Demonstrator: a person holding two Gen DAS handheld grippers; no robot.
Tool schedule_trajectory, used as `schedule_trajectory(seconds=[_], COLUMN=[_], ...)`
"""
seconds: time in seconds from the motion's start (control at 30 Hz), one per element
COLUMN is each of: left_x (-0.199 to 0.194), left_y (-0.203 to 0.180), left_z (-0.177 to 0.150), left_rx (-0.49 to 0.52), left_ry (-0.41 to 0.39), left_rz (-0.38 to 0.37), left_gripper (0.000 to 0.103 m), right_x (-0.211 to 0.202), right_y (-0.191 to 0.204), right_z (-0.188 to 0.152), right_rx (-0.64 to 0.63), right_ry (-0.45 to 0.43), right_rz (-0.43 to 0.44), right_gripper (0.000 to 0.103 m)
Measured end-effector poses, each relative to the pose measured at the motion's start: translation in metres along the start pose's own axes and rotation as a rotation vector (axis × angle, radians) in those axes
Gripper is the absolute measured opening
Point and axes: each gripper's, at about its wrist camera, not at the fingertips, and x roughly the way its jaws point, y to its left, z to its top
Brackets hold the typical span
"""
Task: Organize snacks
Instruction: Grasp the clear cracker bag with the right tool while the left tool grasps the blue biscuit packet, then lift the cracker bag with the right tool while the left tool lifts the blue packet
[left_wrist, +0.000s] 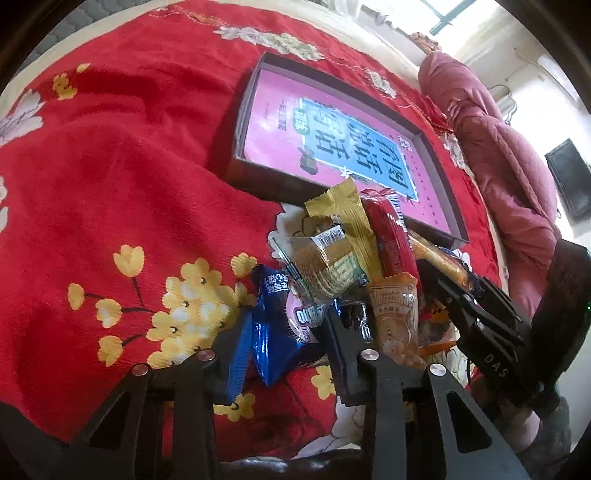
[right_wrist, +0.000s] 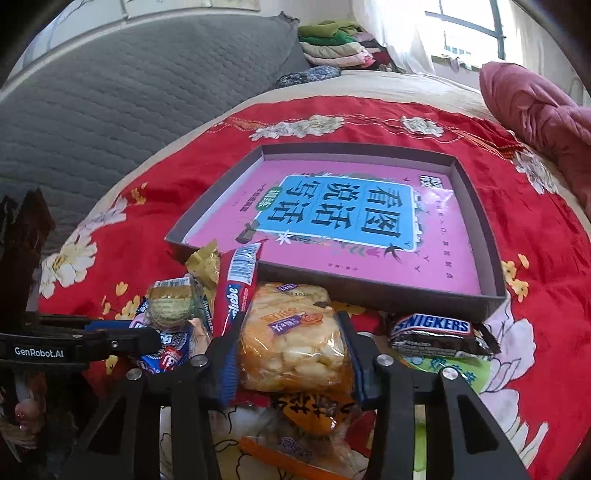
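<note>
A pile of snack packets lies on a red flowered bedspread in front of a shallow grey box lid with a pink book inside. In the left wrist view my left gripper has its jaws around a blue packet and a pink-labelled packet; a gold packet and a red packet lie beyond. In the right wrist view my right gripper is closed on a clear bag of orange-yellow crackers. A Snickers bar lies to its right, by the box lid.
A red quilted duvet is bundled at the right of the bed. A grey padded headboard stands at the back left. Folded clothes are stacked by the window. More packets lie under the right gripper.
</note>
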Motion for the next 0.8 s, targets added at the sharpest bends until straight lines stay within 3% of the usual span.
schedule_trajectory(seconds=[0.17, 0.37, 0.43, 0.5, 0.57, 0.7, 0.8], left_x=[-0.008, -0.002, -0.001, 0.004, 0.007, 0.01, 0.011], left_y=[-0.009, -0.001, 0.002, 0.002, 0.0, 0.001, 0.005], left_z=[-0.003, -0.006, -0.008, -0.01, -0.013, -0.013, -0.012], left_rx=[0.044, -0.011, -0.022, -0.028, -0.021, -0.034, -0.052], left_ry=[0.001, 0.041, 0.057, 0.087, 0.094, 0.091, 0.083], left_rz=[0.02, 0.01, -0.005, -0.027, -0.027, -0.045, -0.058], left_gripper=[0.033, 0.034, 0.037, 0.049, 0.05, 0.05, 0.043], right_x=[-0.008, -0.011, -0.012, -0.013, -0.013, -0.013, -0.013], right_y=[-0.008, -0.009, -0.01, -0.01, -0.011, -0.012, -0.012], right_z=[-0.001, -0.001, -0.001, -0.001, -0.001, 0.0, 0.0], right_rx=[0.03, 0.033, 0.033, 0.035, 0.038, 0.044, 0.044], right_ry=[-0.018, -0.026, -0.029, -0.03, -0.031, -0.032, -0.033], right_rz=[0.008, 0.011, 0.013, 0.013, 0.013, 0.017, 0.021], right_gripper=[0.046, 0.046, 0.046, 0.046, 0.046, 0.046, 0.046])
